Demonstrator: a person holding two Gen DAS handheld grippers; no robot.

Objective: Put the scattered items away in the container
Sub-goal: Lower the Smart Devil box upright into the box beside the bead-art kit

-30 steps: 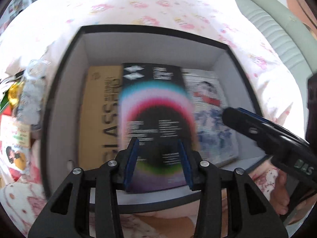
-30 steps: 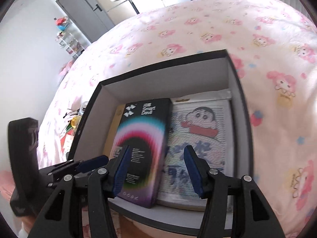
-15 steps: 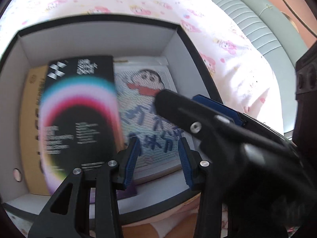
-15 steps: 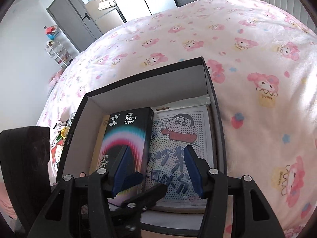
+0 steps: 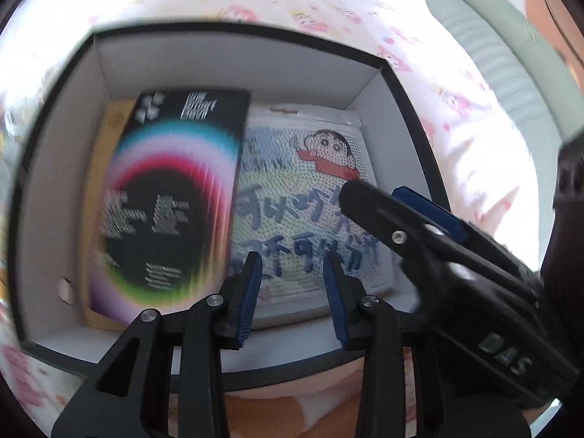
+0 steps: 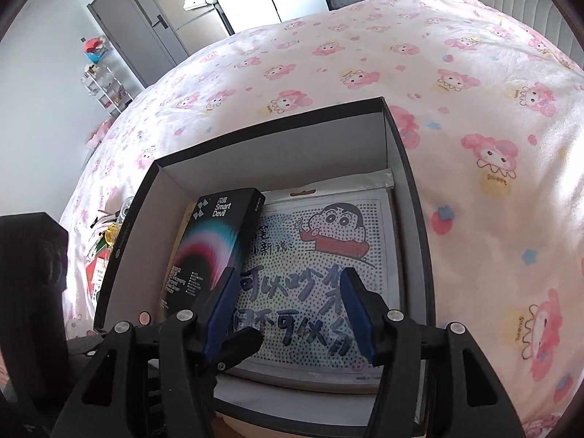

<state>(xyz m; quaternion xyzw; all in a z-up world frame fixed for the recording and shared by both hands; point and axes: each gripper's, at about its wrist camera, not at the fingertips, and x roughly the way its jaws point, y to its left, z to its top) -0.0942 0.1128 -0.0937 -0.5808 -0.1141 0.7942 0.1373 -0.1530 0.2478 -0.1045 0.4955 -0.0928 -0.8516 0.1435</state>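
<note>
Above black box on pink bedspread: both grippers empty.
Left gripper and right gripper spread apart, over Smart Devil box beside cartoon pack.

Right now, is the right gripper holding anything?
No, the right gripper is open and empty above the cartoon pad in the box.

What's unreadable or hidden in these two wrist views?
- Tan box: mostly covered by the Smart Devil box in both views; its label is hidden.
- Smart Devil box small print: motion-blurred in the left wrist view.
- Scattered items beside the container: tiny, cut off by its wall, right wrist view.
- Cartoon pack lower text: crossed by the right hand-held gripper.
</note>
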